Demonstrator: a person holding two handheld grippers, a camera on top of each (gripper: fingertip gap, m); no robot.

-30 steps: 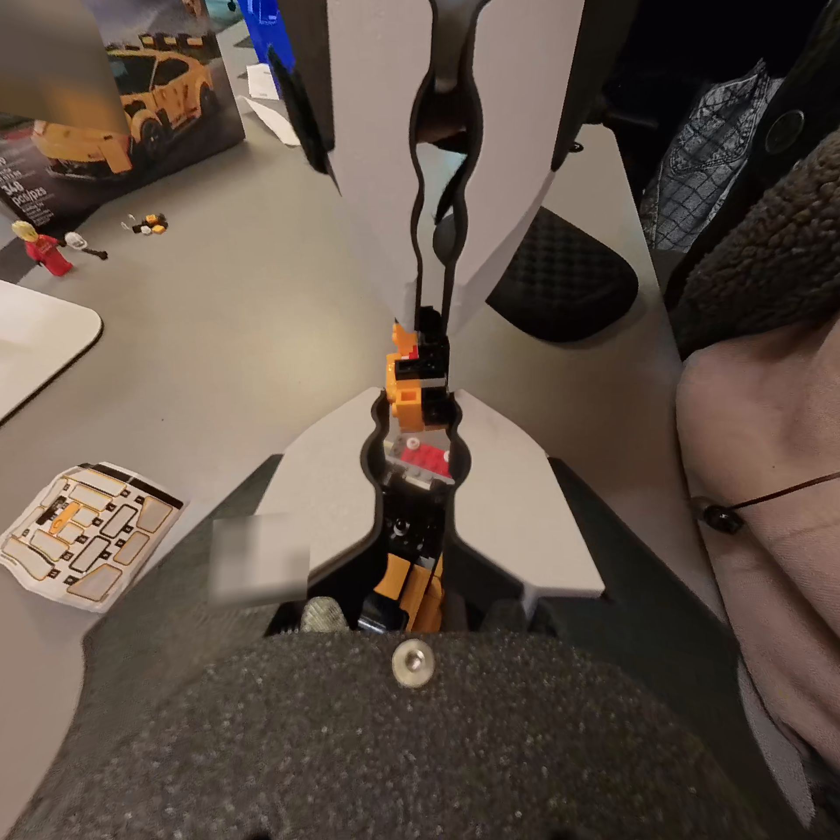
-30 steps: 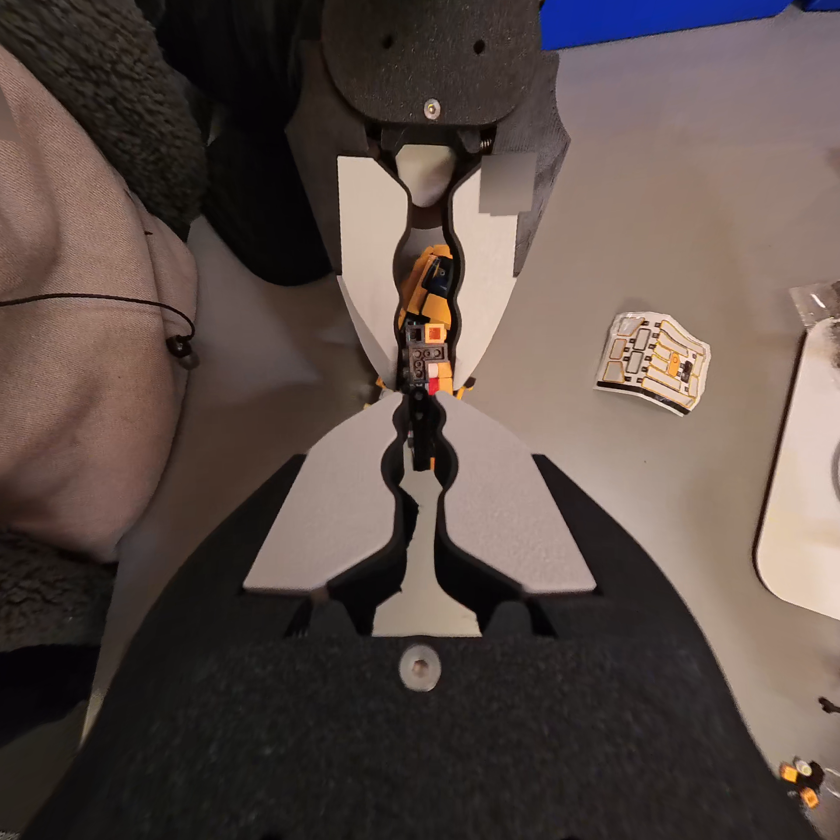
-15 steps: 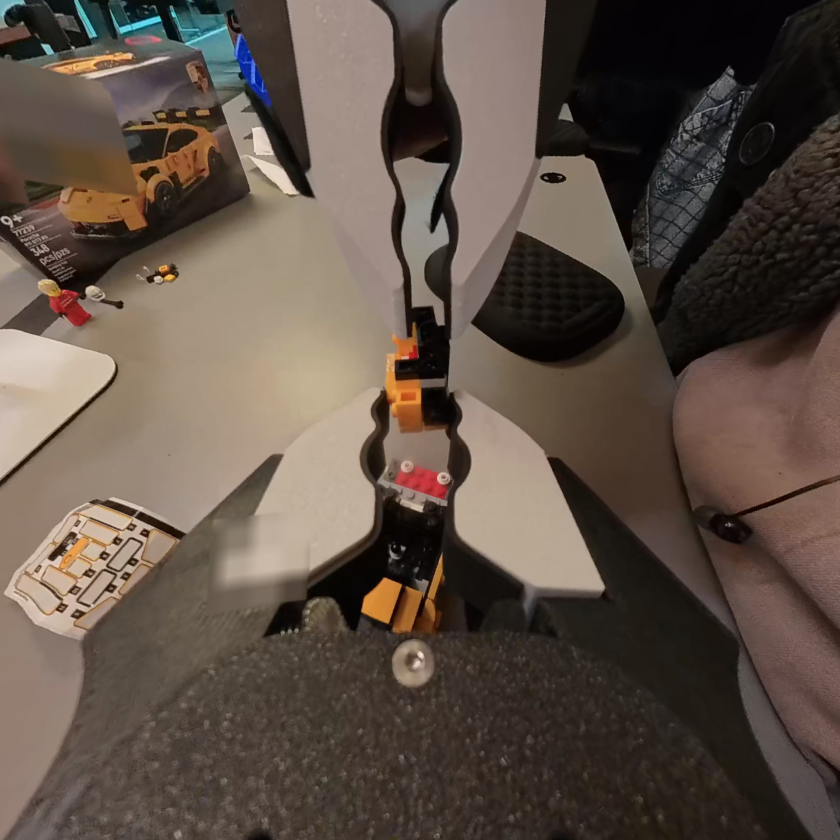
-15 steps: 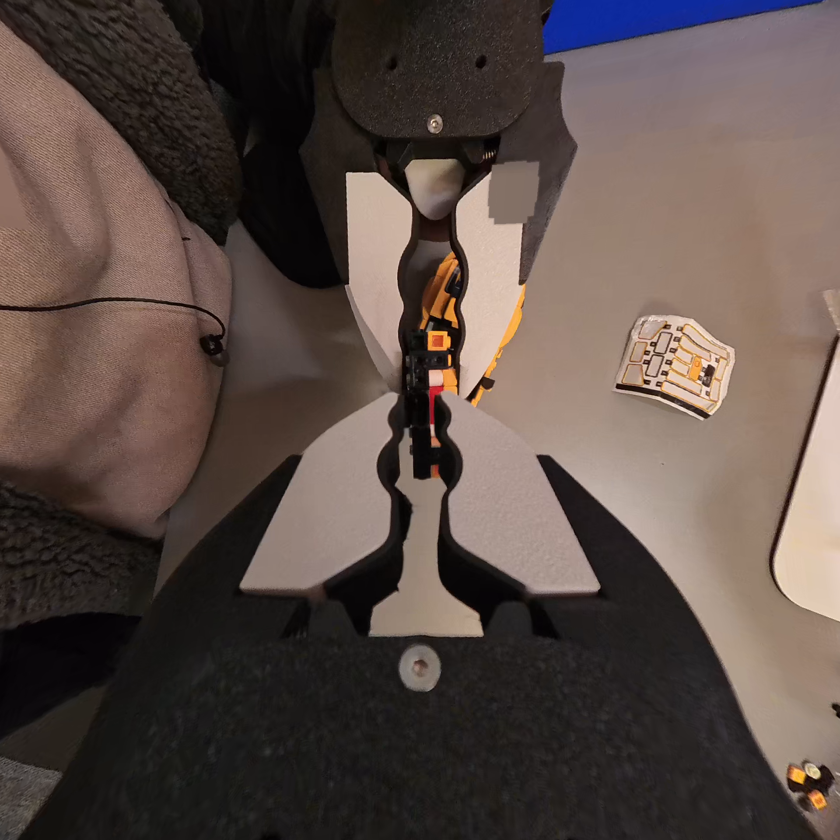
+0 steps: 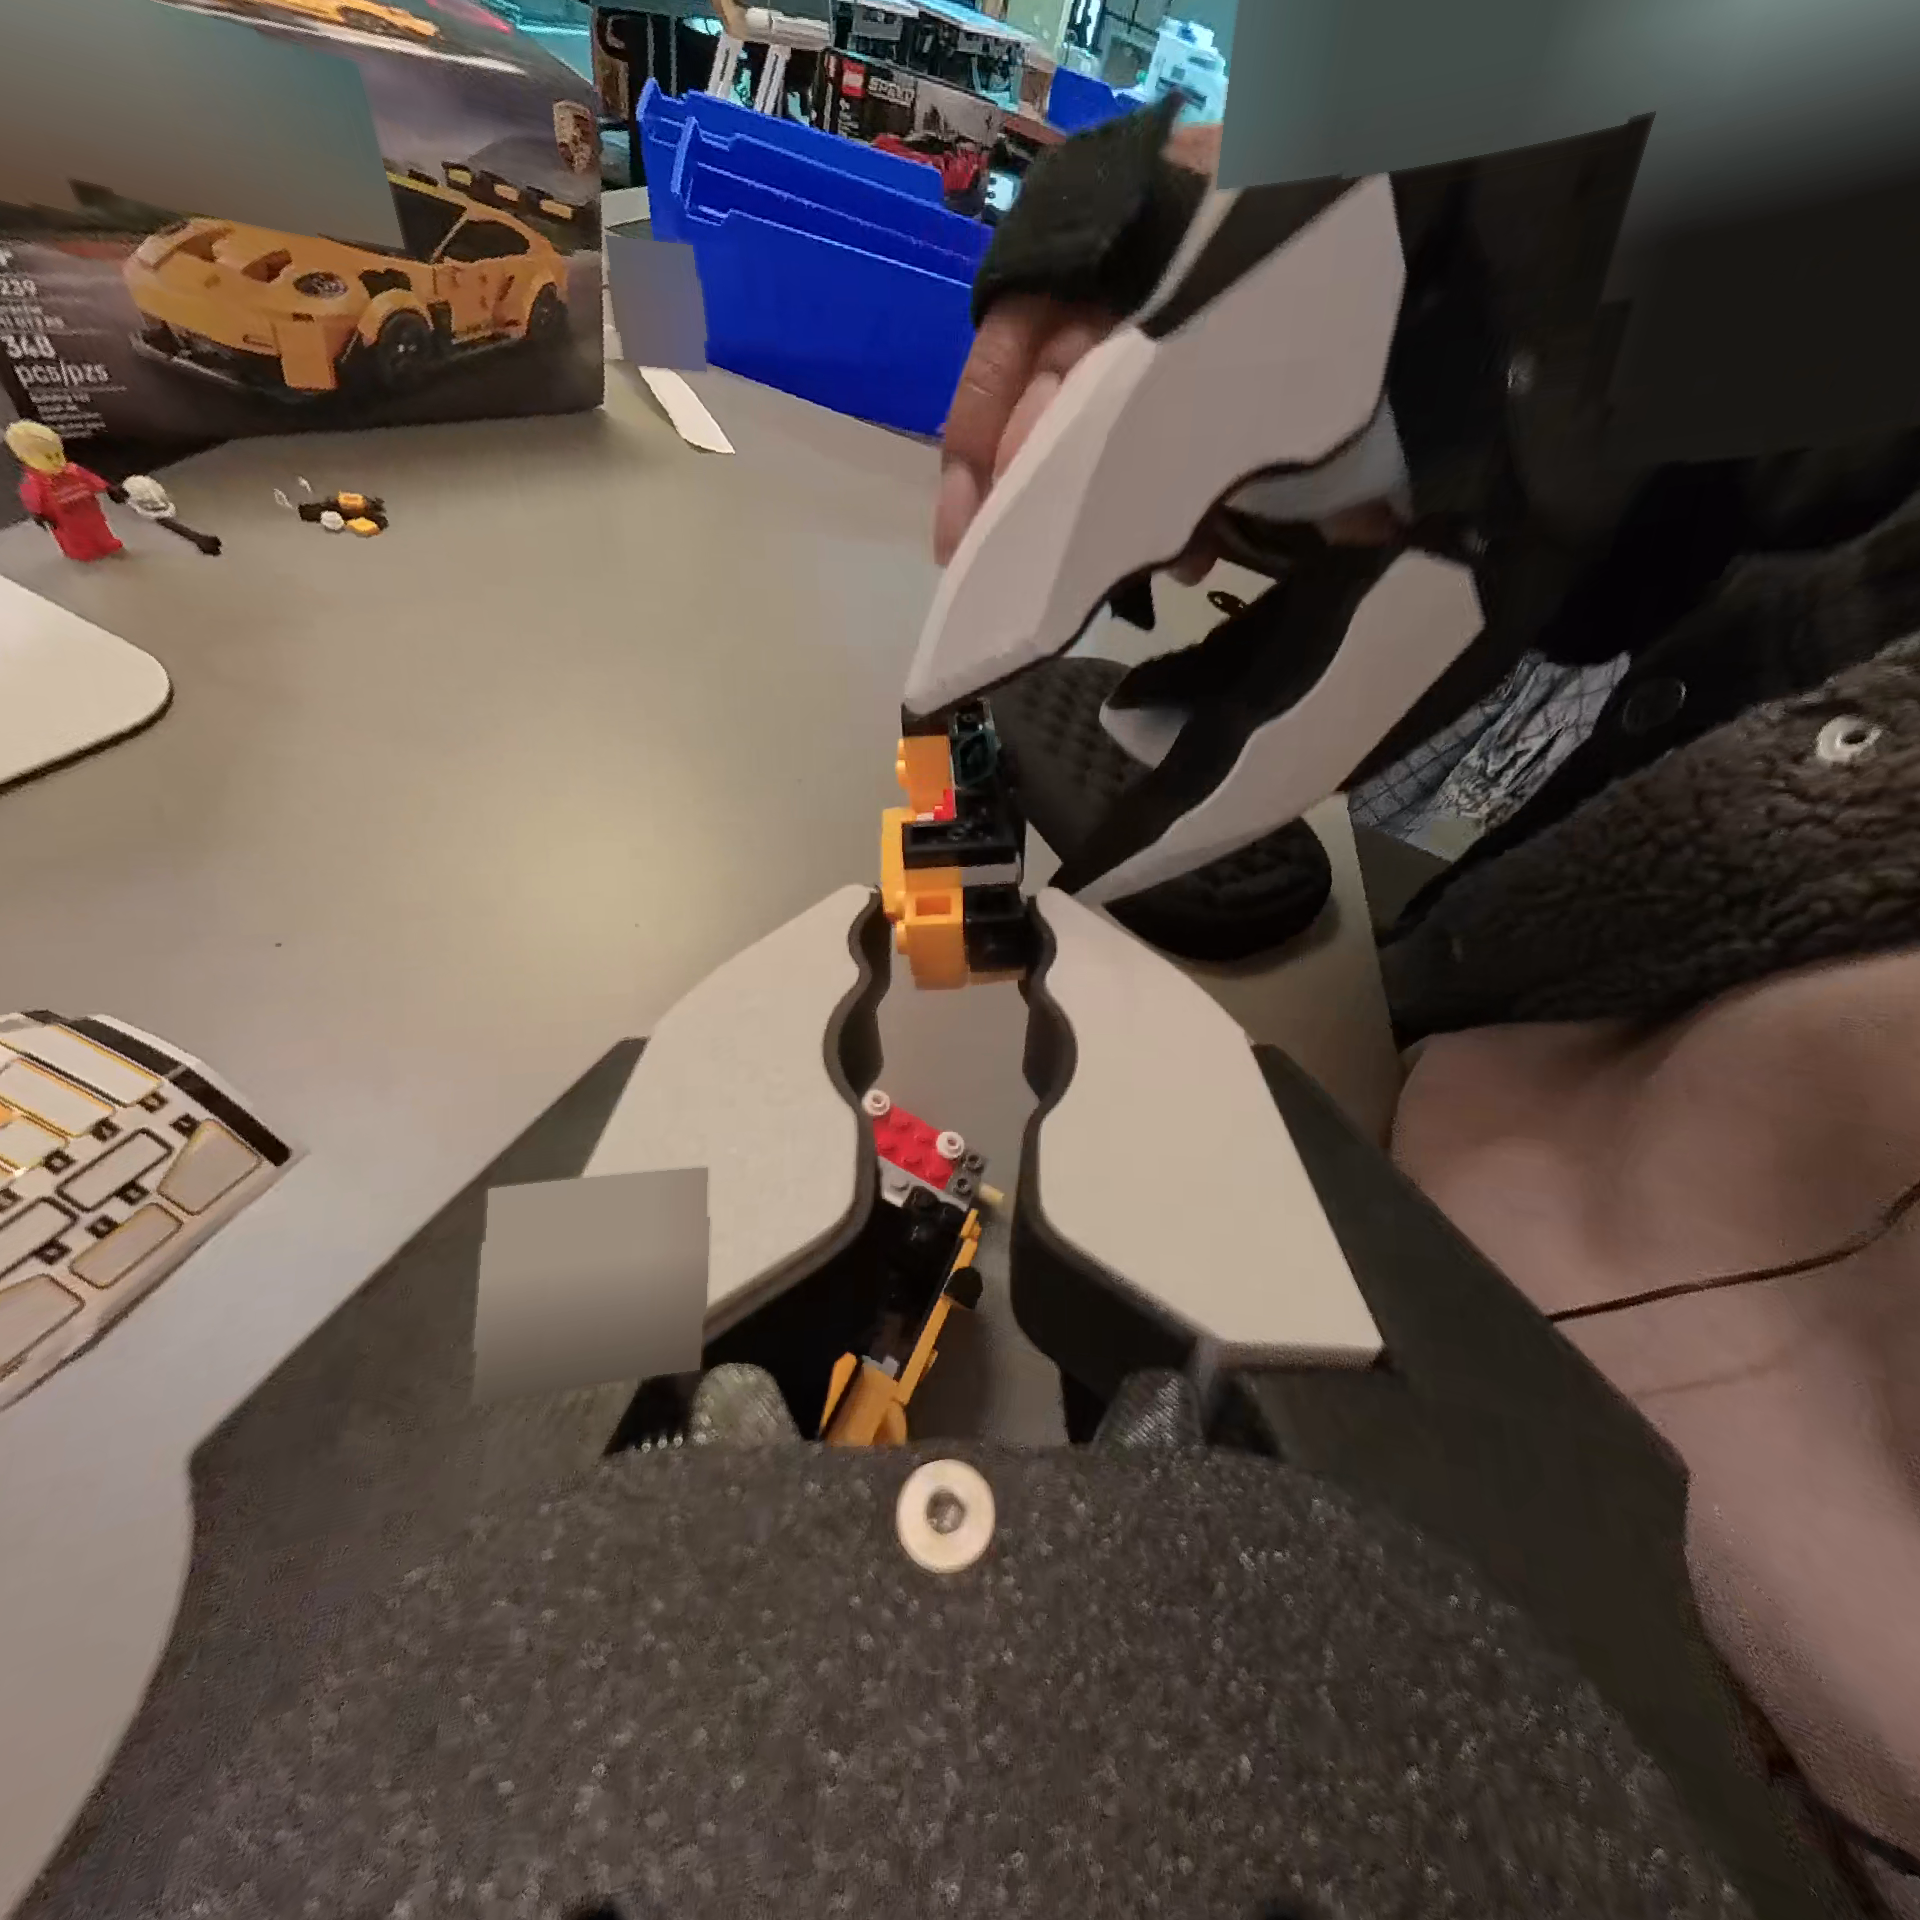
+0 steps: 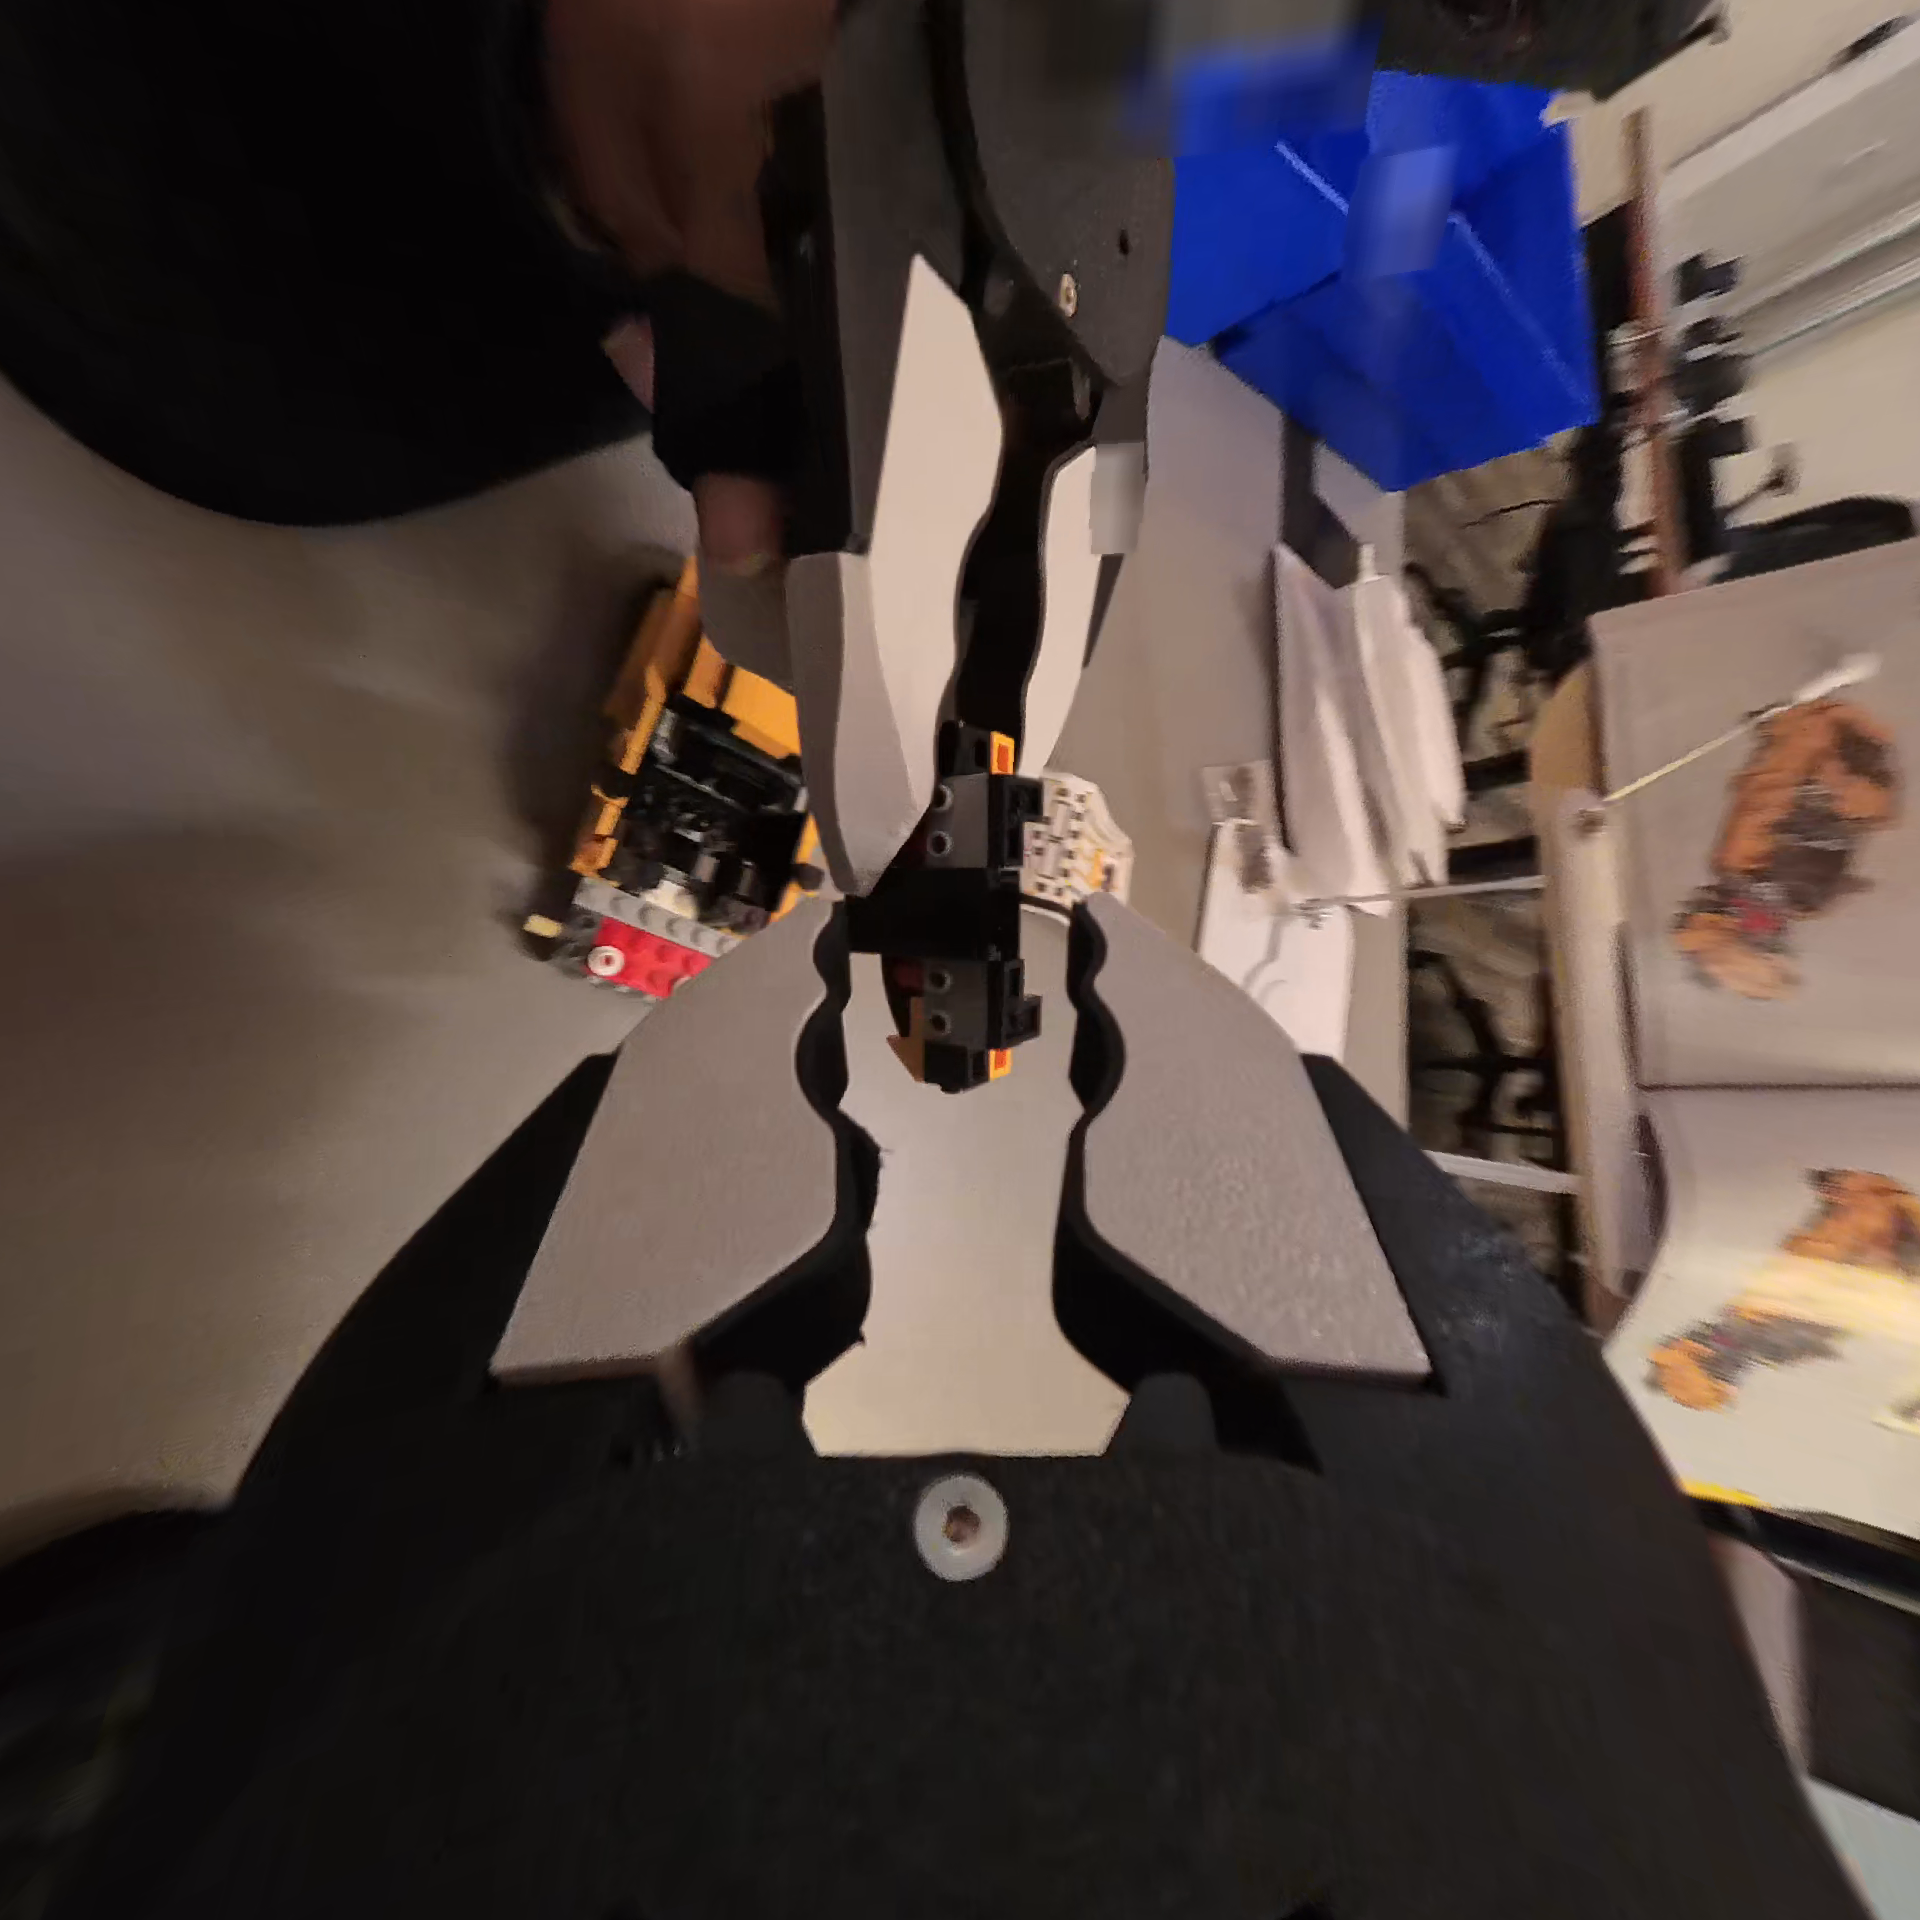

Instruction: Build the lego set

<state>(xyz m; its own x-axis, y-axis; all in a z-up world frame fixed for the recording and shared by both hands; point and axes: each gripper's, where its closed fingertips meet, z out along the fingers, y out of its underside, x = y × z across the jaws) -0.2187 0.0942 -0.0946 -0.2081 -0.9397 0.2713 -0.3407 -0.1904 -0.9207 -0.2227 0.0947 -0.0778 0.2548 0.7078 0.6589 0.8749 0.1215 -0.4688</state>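
Observation:
My left gripper point(image 5: 956, 906) is shut on a small orange and black lego sub-assembly point(image 5: 951, 862) and holds it above the table. In the right wrist view the left gripper comes from above and pinches the same piece point(image 6: 971, 821). My right gripper point(image 6: 956, 912) is open. Its fingers point(image 6: 1174, 1049) stand wide on both sides of the piece's black end, and the right pad is clearly off it. In the left wrist view one right fingertip point(image 5: 935, 675) rests at the top of the piece. The partly built orange and black car point(image 6: 686, 821) lies on the table, also showing between my left fingers point(image 5: 920, 1164).
A sticker sheet point(image 5: 94, 1153) lies at the left. A lego box point(image 5: 312, 270), a red minifigure point(image 5: 62, 499), small loose parts point(image 5: 343, 511) and blue bins point(image 5: 831, 281) are at the back. A white tray point(image 5: 62, 686) is at the left edge. A person's jacket point(image 5: 1662, 1195) is at the right. The grippers are tip to tip, or close to it. Left tips and right tips are each some 35 cm from the red minifigure point(image 5: 62, 499).
My right gripper has opened and let go of the sub-assembly it pinched a second ago. It has also tilted sideways. My left gripper keeps its hold, and its view has tipped up.

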